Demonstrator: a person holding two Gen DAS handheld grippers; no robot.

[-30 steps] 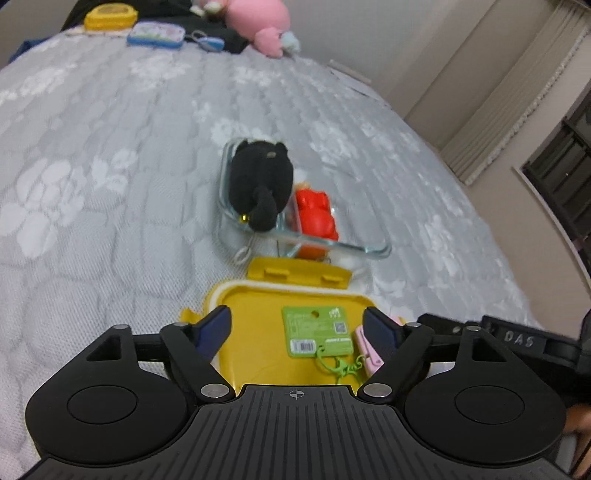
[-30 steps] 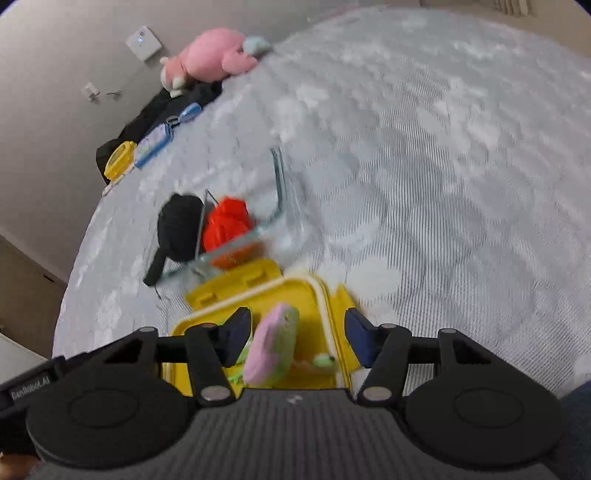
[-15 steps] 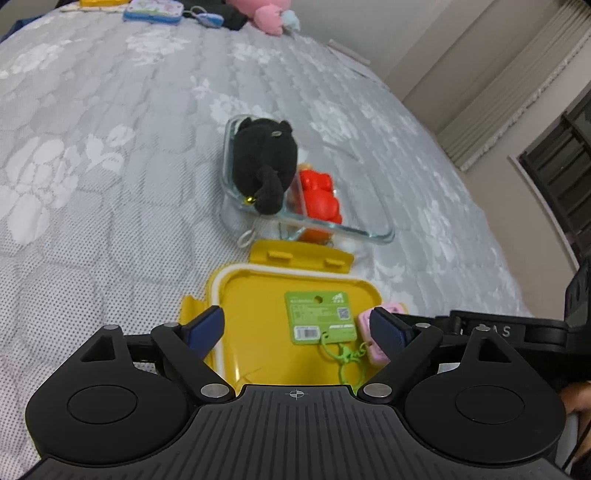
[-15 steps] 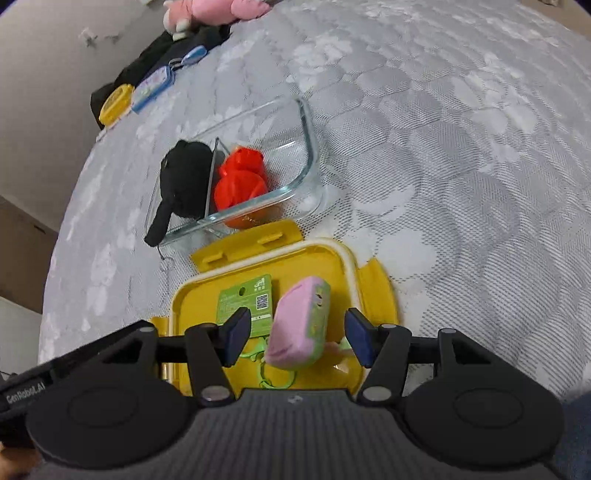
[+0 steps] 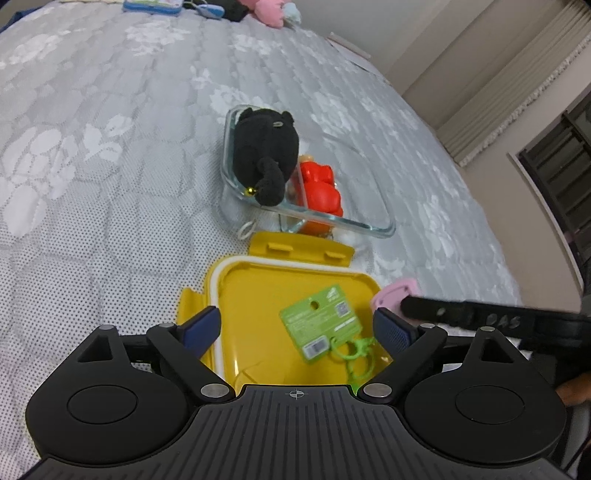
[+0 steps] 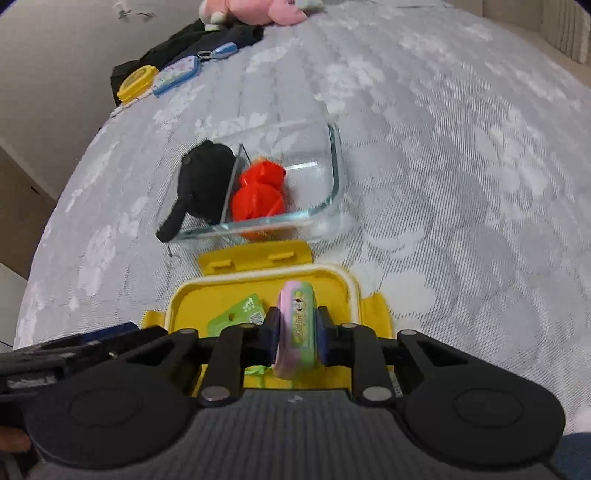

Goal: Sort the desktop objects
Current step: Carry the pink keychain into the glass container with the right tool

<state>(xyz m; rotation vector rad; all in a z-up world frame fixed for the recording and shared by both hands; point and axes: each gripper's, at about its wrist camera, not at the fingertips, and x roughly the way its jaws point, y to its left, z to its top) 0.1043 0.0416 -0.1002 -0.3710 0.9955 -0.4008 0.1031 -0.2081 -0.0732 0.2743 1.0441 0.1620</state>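
My right gripper (image 6: pixel 295 334) is shut on a pink and green toy case (image 6: pixel 296 325), held on edge over the yellow lid (image 6: pixel 236 291). A green tag (image 6: pixel 236 314) with a green clasp hangs from the case and lies on the lid. My left gripper (image 5: pixel 295 326) is open and empty over the same yellow lid (image 5: pixel 258 295); the green tag (image 5: pixel 319 325) lies between its fingers, and the pink case (image 5: pixel 395 290) shows at the right. Beyond the lid stands a glass container (image 5: pixel 369 225) holding a black plush (image 5: pixel 267 155) and a red toy (image 5: pixel 319 190).
The grey quilted bed surface (image 5: pixel 92 147) spreads all around. At its far edge lie a pink plush (image 6: pixel 258 9), a yellow case (image 6: pixel 136 83), a blue patterned case (image 6: pixel 175 75) and dark cloth. A wall and curtain (image 5: pixel 517 74) stand to the right.
My right gripper has closed on the pink and green case, which stood loose between its open fingers before. The green tag has shifted and tilted on the lid. The left gripper stays open.
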